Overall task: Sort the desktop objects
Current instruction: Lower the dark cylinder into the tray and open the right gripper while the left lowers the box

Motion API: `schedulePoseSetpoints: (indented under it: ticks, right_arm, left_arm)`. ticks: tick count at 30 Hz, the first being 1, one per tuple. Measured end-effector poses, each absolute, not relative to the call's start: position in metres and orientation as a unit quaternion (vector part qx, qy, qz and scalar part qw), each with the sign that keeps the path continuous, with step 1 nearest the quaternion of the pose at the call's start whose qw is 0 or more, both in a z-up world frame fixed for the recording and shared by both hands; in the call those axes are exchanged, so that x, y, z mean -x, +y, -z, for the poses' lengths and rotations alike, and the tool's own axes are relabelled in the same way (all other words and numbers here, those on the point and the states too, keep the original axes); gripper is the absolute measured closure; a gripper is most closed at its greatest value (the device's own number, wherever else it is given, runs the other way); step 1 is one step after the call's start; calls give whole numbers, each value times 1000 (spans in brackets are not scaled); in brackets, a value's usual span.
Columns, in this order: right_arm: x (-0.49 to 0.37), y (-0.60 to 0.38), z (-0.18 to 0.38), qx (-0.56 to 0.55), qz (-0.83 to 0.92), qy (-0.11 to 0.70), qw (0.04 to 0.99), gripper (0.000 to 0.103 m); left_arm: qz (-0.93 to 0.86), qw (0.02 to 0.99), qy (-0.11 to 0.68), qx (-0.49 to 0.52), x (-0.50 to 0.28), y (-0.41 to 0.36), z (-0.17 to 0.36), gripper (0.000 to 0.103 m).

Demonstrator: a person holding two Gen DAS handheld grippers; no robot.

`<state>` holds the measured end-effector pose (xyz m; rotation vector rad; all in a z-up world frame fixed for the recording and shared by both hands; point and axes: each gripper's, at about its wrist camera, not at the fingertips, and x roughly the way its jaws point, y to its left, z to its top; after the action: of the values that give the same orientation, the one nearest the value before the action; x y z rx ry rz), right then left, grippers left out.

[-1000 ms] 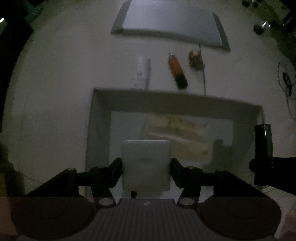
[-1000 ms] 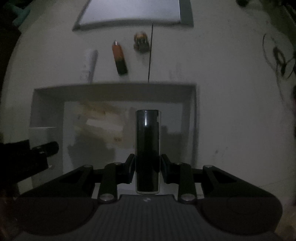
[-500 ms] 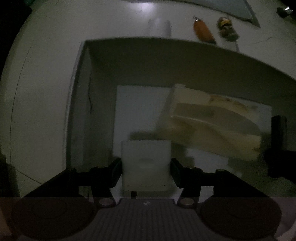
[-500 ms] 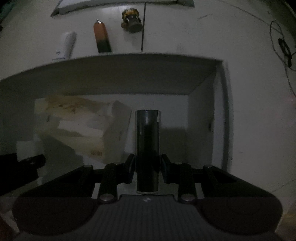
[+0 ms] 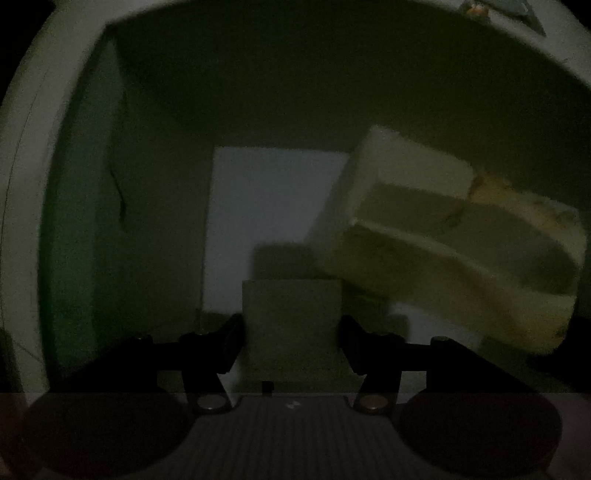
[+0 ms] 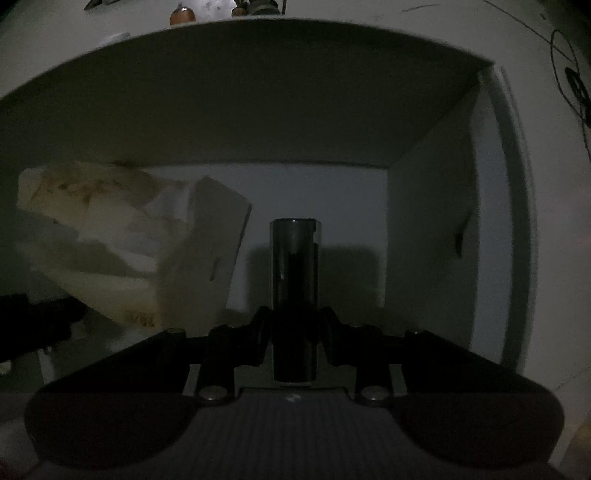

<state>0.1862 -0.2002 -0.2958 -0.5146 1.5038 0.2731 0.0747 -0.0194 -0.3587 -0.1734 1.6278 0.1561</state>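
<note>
My left gripper is shut on a pale square block and reaches down inside a white open box, close over its floor. My right gripper is shut on a dark glossy cylinder, low inside the same box near its right wall. A crumpled cream paper wrapper lies on the box floor to the right of the block. In the right wrist view the wrapper lies left of the cylinder, with the other gripper dark at the left edge.
Beyond the box's far wall, on the white desk, only the tips of an orange object and a small round object show. A black cable loops at the far right. The box walls rise close around both grippers.
Both grippers have sunk from above the box down into it, each still holding its object. The desk items beyond the box have slid to the top edge of both views.
</note>
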Motion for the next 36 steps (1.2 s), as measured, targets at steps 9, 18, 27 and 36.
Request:
schedulePoseSetpoints:
  ticks: [9, 18, 27, 36]
  right_arm:
    - [-179, -206, 308, 231, -137, 666, 696, 70]
    - [-169, -200, 281, 245, -159, 656, 696, 69]
    - [-170, -193, 197, 232, -161, 643, 712, 69]
    - [-161, -173, 90, 204, -189, 627, 728, 64]
  left_arm:
    - [-60, 690, 718, 71, -64, -23, 360, 51]
    - [-25, 687, 723, 72, -55, -27, 333, 46]
    - [-36, 706, 701, 97, -63, 2, 240, 39]
    - [-36, 746, 658, 97, -43, 23, 122, 30]
